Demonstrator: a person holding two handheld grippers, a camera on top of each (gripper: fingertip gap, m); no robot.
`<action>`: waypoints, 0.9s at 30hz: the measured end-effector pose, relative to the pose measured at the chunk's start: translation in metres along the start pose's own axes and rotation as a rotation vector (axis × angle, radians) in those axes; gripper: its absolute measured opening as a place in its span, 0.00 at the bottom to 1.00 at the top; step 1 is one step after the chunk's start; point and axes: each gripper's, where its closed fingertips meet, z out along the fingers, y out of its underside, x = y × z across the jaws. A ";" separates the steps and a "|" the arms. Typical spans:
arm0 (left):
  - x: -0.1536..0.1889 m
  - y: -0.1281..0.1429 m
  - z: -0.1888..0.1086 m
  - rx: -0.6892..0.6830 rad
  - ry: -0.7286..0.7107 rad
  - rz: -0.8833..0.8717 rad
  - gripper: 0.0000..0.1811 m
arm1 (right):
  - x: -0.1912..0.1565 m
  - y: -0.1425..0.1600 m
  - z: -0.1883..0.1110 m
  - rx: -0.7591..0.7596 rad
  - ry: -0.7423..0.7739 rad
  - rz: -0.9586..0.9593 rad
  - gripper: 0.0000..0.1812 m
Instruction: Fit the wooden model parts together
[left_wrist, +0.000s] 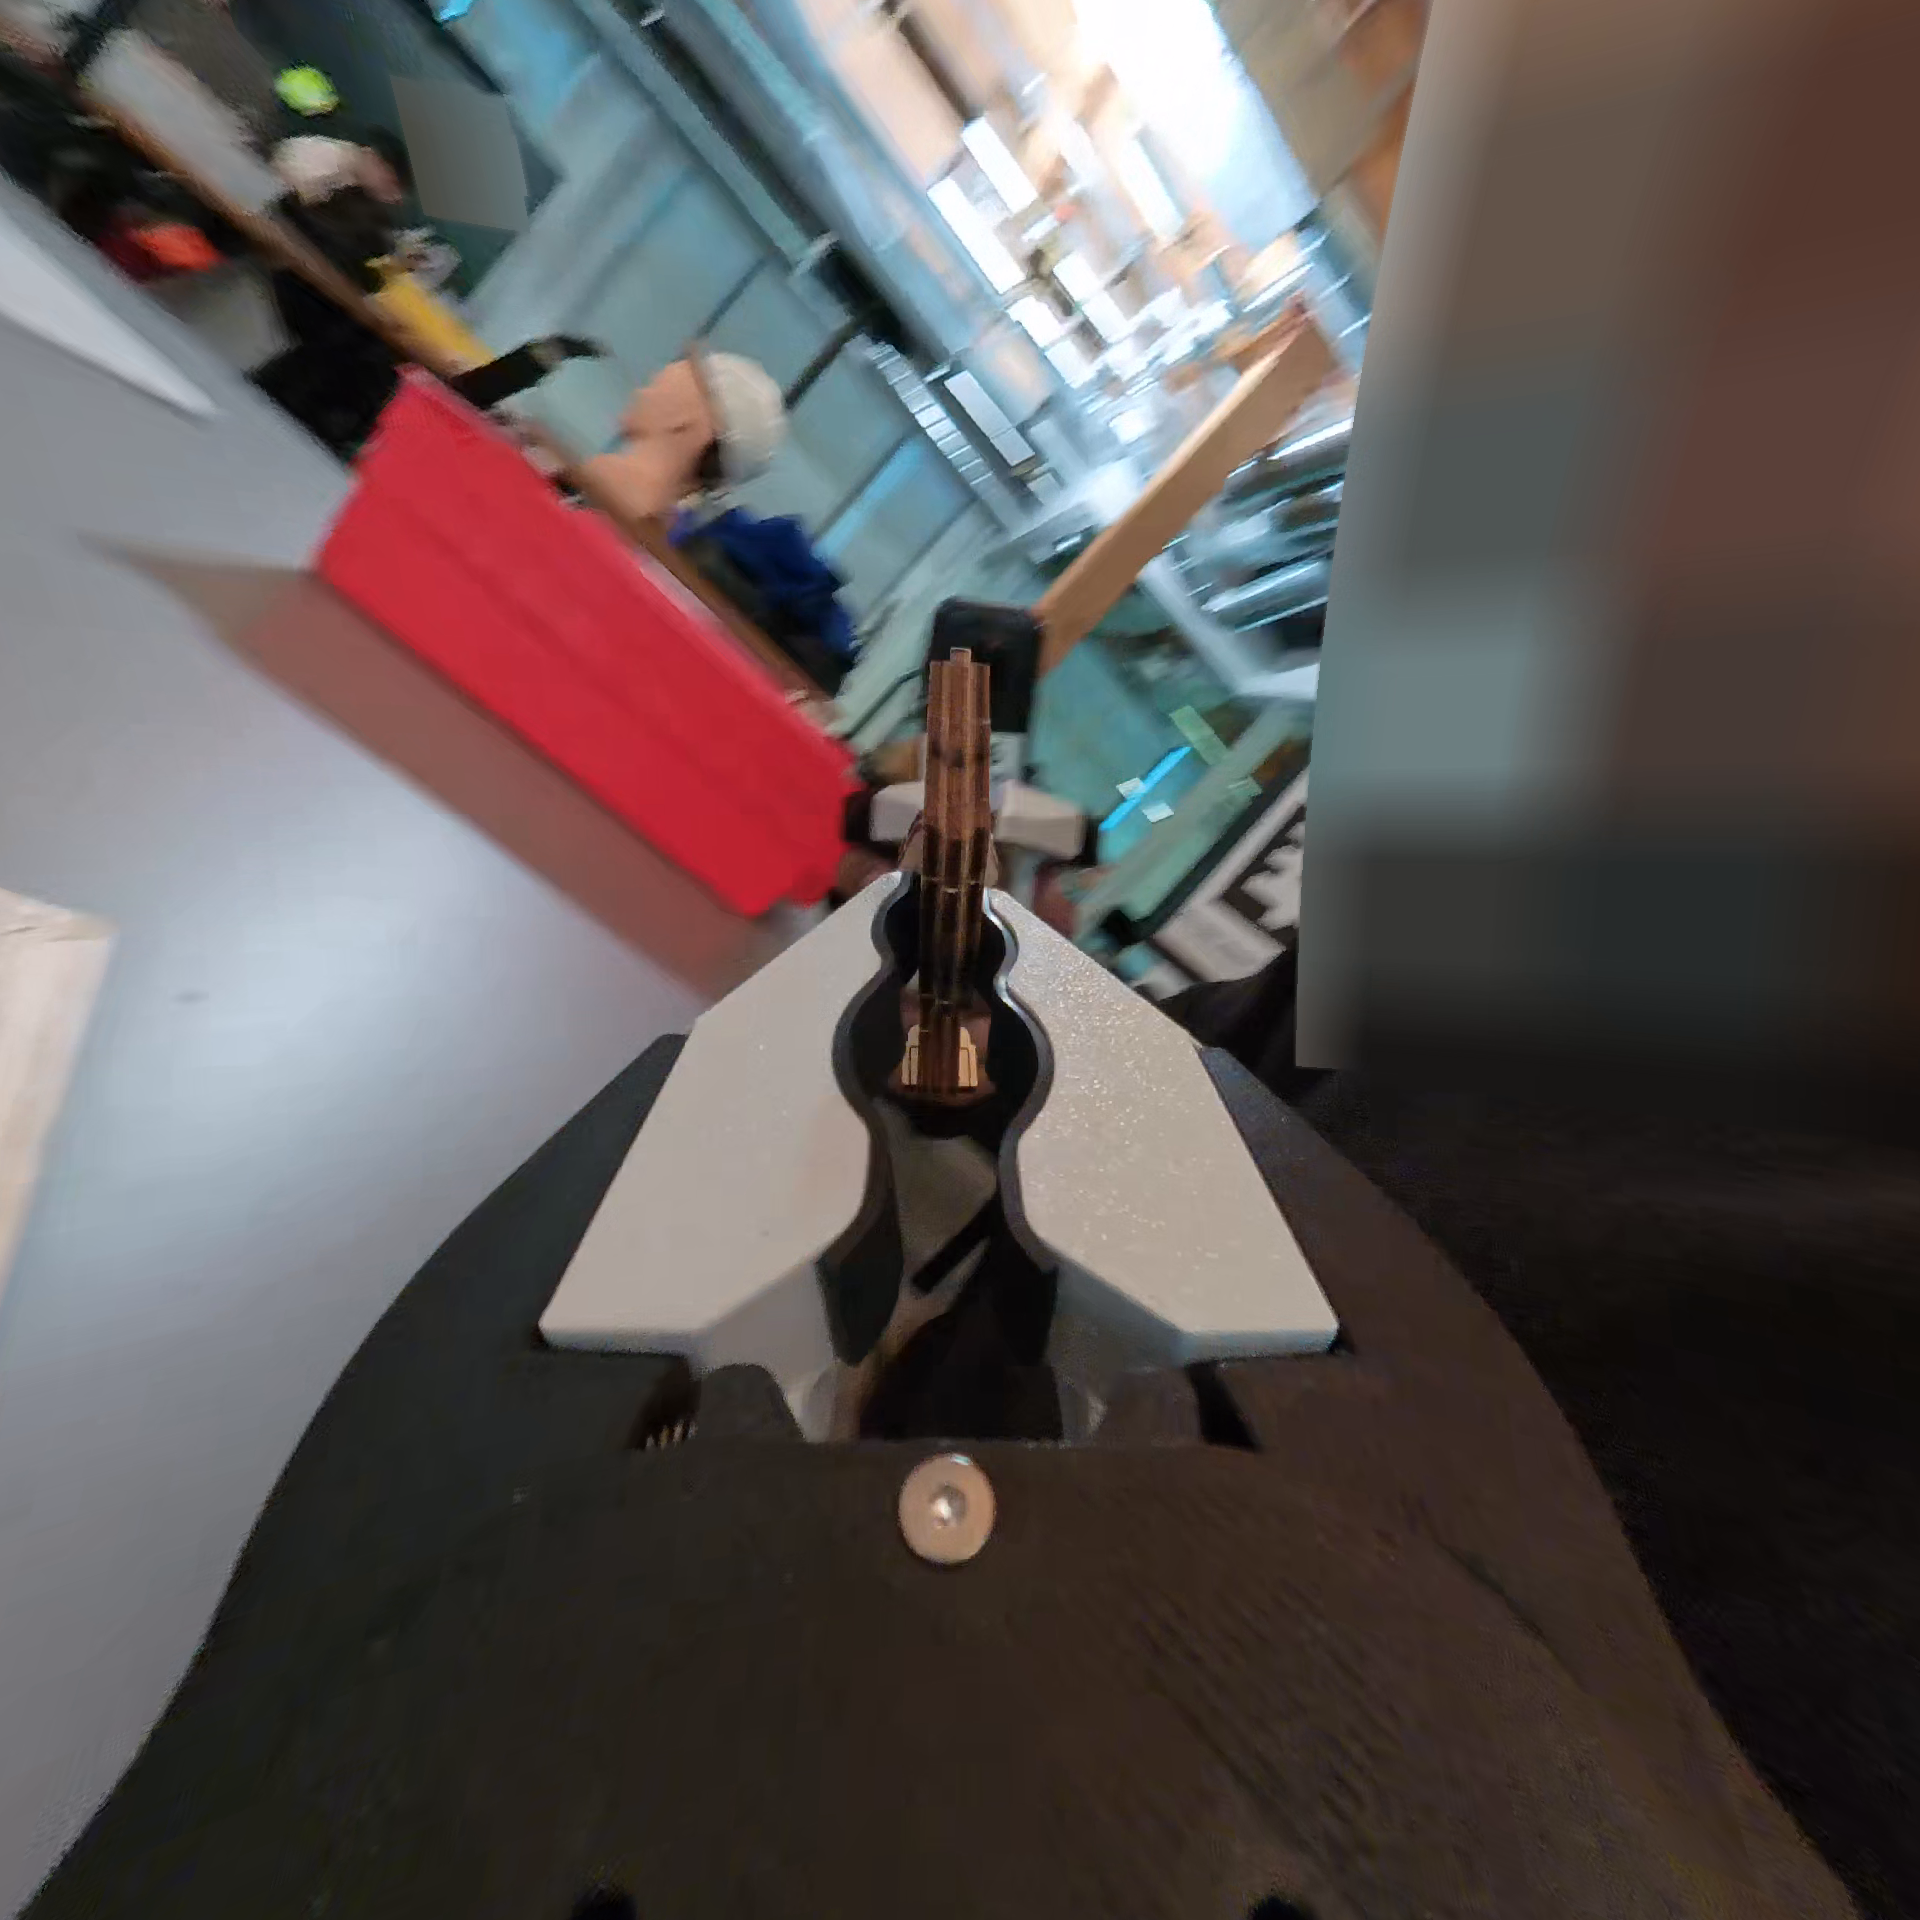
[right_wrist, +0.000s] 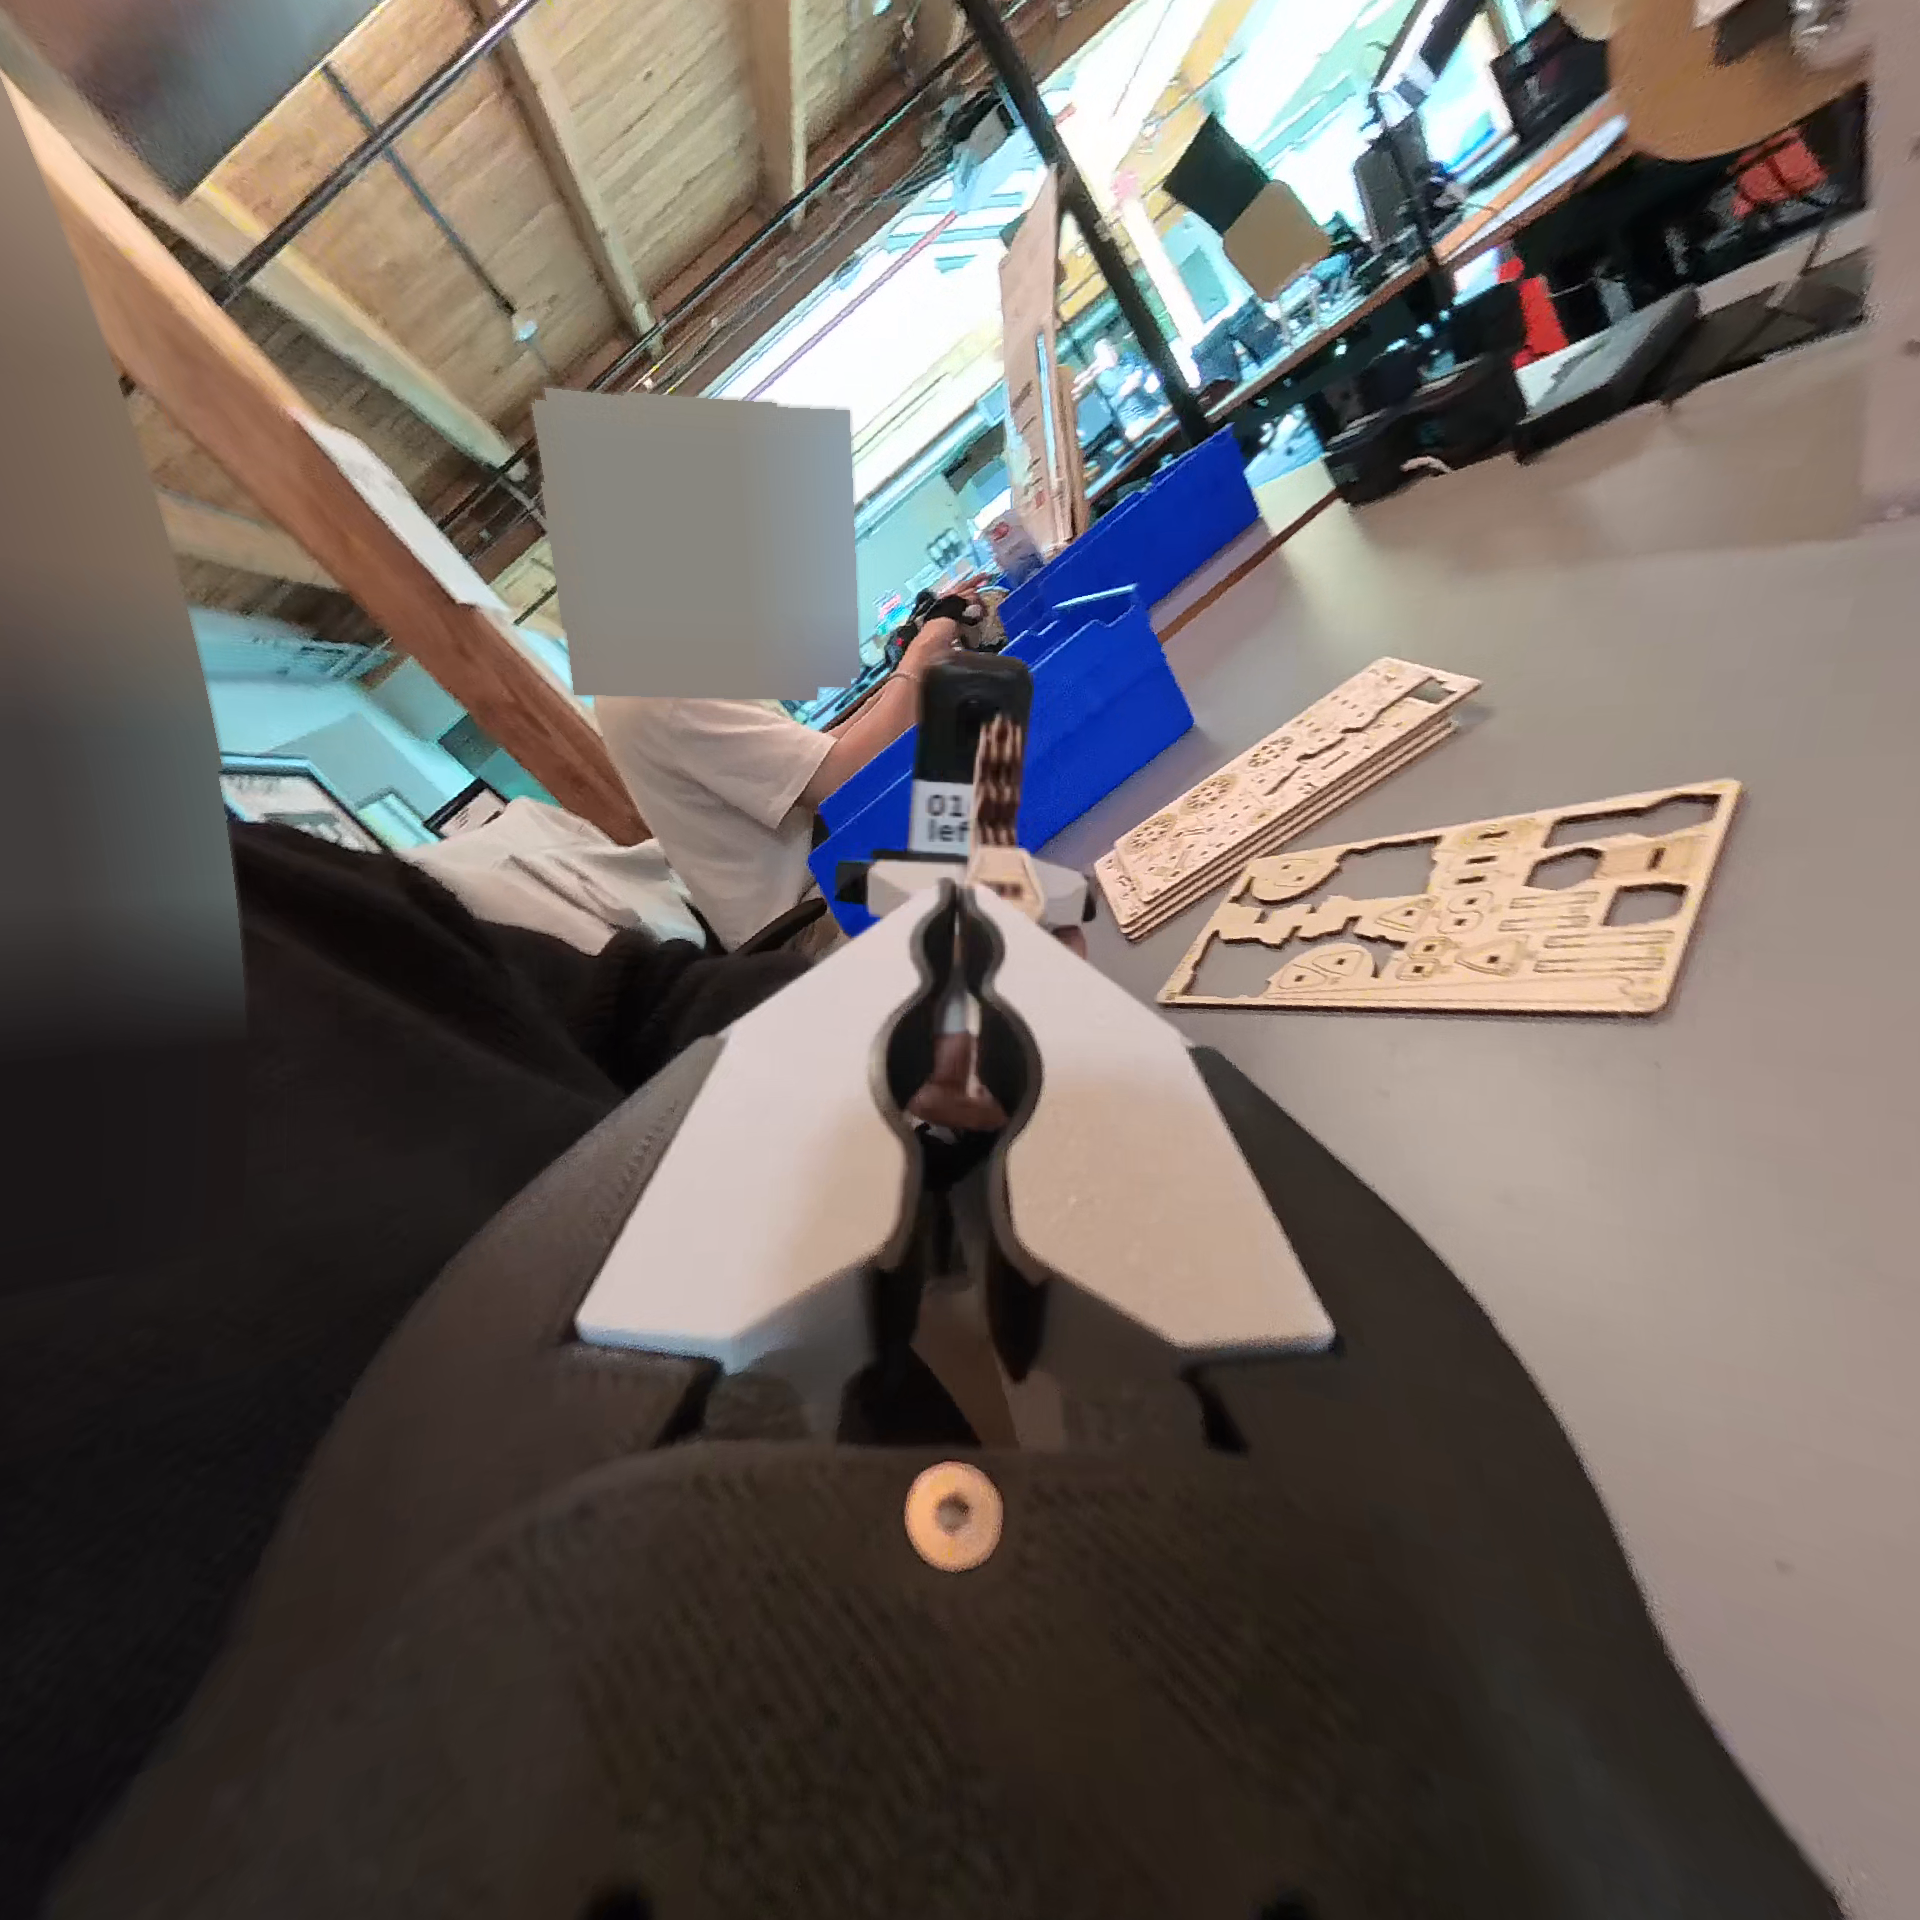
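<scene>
My left gripper (left_wrist: 951, 894) is shut on a stack of brown wooden model parts (left_wrist: 956, 769), seen edge-on and sticking out past the fingertips. My right gripper (right_wrist: 954, 904) is shut, with a thin wooden piece (right_wrist: 966, 1039) showing edge-on between the jaws. The two grippers face each other tip to tip above the table. The right gripper's grey fingers (left_wrist: 1029, 821) show just behind the stack. In the right wrist view the left gripper (right_wrist: 997, 883) holds the stack (right_wrist: 1000, 769) upright right in front of my fingertips. Whether the parts touch is hidden.
On the grey table (right_wrist: 1558, 1247) lie a punched-out plywood sheet (right_wrist: 1455, 914) and a stack of uncut sheets (right_wrist: 1288, 790). Blue bins (right_wrist: 1091, 707) stand behind them. A person in a white shirt (right_wrist: 717, 790) sits beyond. A red bin (left_wrist: 582, 665) is at the left. Less than 4 cm separates the two grippers' tips.
</scene>
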 end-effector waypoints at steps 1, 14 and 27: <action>-0.008 0.004 0.000 -0.030 -0.066 0.031 0.03 | 0.005 0.000 0.000 0.005 0.017 0.010 0.00; -0.022 0.014 0.002 -0.080 -0.177 -0.049 0.04 | 0.051 -0.005 -0.008 0.053 0.339 -0.090 0.00; -0.027 0.011 -0.002 -0.037 -0.215 -0.084 0.03 | 0.062 -0.005 -0.012 0.045 0.400 -0.041 0.00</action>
